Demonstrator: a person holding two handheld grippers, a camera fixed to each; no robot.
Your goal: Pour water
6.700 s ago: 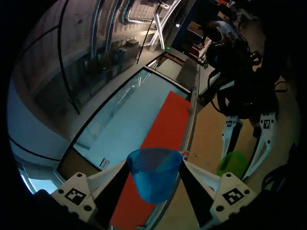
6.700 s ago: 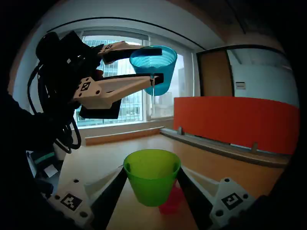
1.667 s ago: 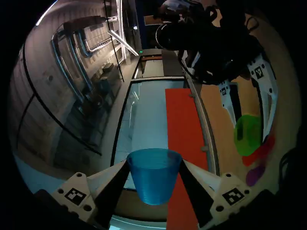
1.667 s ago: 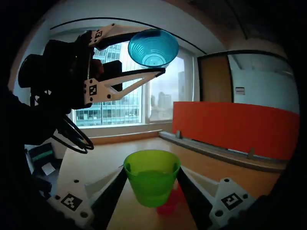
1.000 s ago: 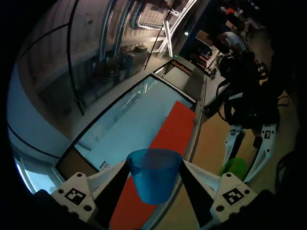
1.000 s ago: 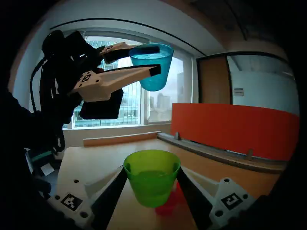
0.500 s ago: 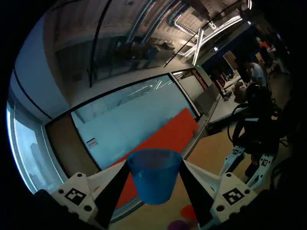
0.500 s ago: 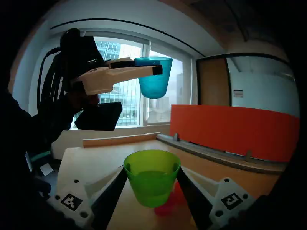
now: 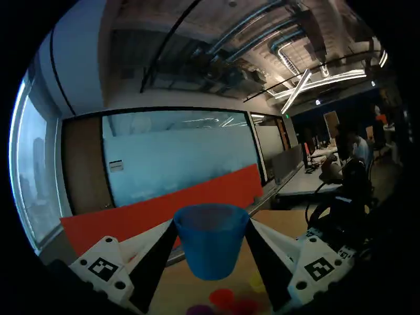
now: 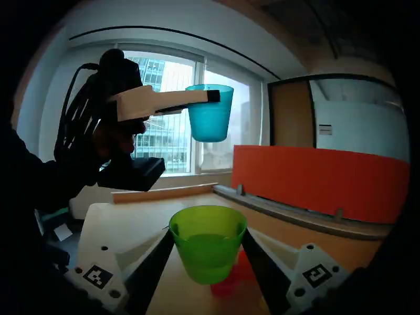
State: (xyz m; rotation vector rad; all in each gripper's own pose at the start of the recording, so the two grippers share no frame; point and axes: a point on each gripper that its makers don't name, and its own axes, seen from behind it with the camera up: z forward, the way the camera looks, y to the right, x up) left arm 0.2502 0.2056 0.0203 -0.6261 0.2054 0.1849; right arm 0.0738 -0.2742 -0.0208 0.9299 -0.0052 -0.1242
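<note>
Blue cup point(image 10: 210, 113) held high, green cup point(image 10: 208, 247) low at an office desk point(image 10: 131, 223).
The left claw point(image 9: 211, 224) grips the blue cup between both fingers, upright, well above the desk and in front of a window point(image 10: 157, 147). The right claw point(image 10: 208, 232) is clamped on the green cup, which is partly filled with liquid; whether it rests on the desk cannot be told. An orange partition point(image 10: 325, 176) runs behind the desk.
</note>
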